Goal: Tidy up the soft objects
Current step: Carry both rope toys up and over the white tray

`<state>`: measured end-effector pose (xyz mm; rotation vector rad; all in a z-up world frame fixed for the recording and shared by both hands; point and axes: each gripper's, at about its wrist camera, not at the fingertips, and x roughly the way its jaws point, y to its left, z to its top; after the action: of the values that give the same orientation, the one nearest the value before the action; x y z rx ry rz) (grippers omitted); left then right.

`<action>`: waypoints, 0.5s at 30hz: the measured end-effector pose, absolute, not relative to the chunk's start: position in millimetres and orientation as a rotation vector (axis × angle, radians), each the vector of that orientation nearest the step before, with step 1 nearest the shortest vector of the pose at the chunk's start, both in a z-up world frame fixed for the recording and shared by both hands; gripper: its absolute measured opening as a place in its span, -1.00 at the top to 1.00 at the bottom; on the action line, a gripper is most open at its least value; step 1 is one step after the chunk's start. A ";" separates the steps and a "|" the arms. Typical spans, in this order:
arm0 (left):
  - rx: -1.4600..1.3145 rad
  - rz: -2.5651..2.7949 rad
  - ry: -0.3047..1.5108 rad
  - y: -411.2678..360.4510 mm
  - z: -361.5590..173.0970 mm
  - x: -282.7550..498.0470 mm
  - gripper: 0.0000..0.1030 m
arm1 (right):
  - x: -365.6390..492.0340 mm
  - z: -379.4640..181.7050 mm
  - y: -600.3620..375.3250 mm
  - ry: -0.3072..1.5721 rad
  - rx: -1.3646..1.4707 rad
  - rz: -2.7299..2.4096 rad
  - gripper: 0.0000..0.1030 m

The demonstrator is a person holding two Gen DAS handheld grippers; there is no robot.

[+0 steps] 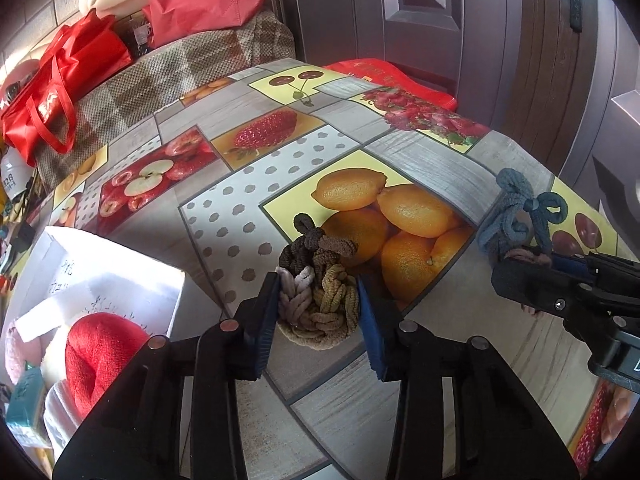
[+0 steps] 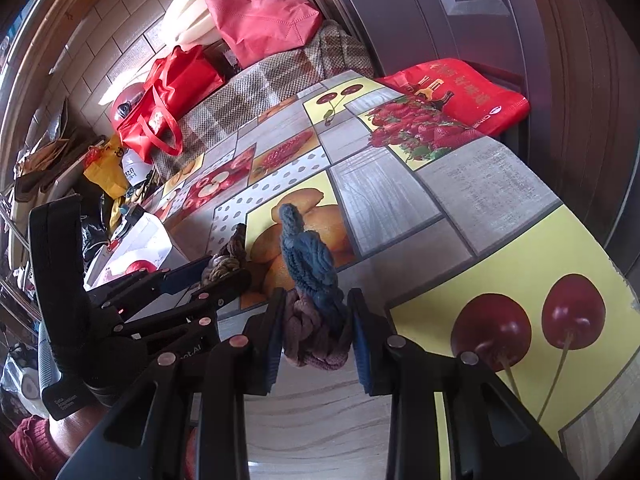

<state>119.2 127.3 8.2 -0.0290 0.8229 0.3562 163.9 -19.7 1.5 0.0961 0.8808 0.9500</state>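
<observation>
Where the fruit-patterned tablecloth (image 1: 248,184) covers the table, two bundles of soft hair ties are seen, one to each gripper. The brown bundle (image 1: 320,280), knotted from dark brown, tan, olive and pale loops, rests on the cloth beside the printed lemons and is pressed from both sides by the blue pads of the left gripper (image 1: 319,304), whose jaws are drawn in narrowly around it. The blue and mauve bundle (image 2: 316,300) is clamped between the narrowly set pads of the right gripper (image 2: 318,330), its blue end sticking up towards the lemons. One white box (image 1: 120,276) stands at the table's left edge, and one red knitted item (image 1: 102,354) is seen inside it. Three red bags are counted beyond the table.
</observation>
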 end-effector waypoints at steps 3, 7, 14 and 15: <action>-0.020 0.365 0.731 122.0 19.4 106.0 0.32 | 159.8 6.1 -22.1 0.836 0.103 0.956 0.41; -0.008 0.382 0.610 114.5 32.8 78.0 0.31 | 154.4 12.5 -26.0 0.778 0.107 0.945 0.41; -0.035 0.401 0.479 106.9 45.3 23.5 0.32 | 132.5 27.2 -36.4 0.629 0.098 0.915 0.41; -0.023 0.401 0.458 102.6 46.9 15.9 0.32 | 128.3 28.7 -36.4 0.617 0.094 0.914 0.41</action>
<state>15.9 102.6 46.9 -0.0228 0.4580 0.4014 128.3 -36.5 28.7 0.0938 0.6168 0.9143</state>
